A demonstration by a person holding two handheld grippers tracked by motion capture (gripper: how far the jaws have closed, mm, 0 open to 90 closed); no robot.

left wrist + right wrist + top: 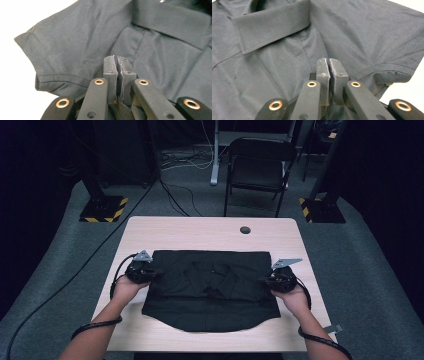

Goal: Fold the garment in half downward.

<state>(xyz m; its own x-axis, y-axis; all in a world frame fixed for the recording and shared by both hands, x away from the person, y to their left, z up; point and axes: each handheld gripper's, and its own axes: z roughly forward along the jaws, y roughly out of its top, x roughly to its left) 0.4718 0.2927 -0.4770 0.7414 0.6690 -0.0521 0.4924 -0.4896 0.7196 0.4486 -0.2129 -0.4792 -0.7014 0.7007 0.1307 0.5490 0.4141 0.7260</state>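
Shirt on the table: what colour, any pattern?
Shirt: plain black, no pattern; it looks dark charcoal up close. Shows best in the right gripper view.

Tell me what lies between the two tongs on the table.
The black shirt spans the whole stretch between left tongs and right tongs, seen in the high view.

Black short-sleeved shirt lies flat in the middle of the table, folded into a broad rectangle. Its straight folded edge faces the table's far side and its curved hem faces the near edge. The collar lies flat at the centre, a hemmed sleeve spreads out at each side, and the fabric carries soft creases.
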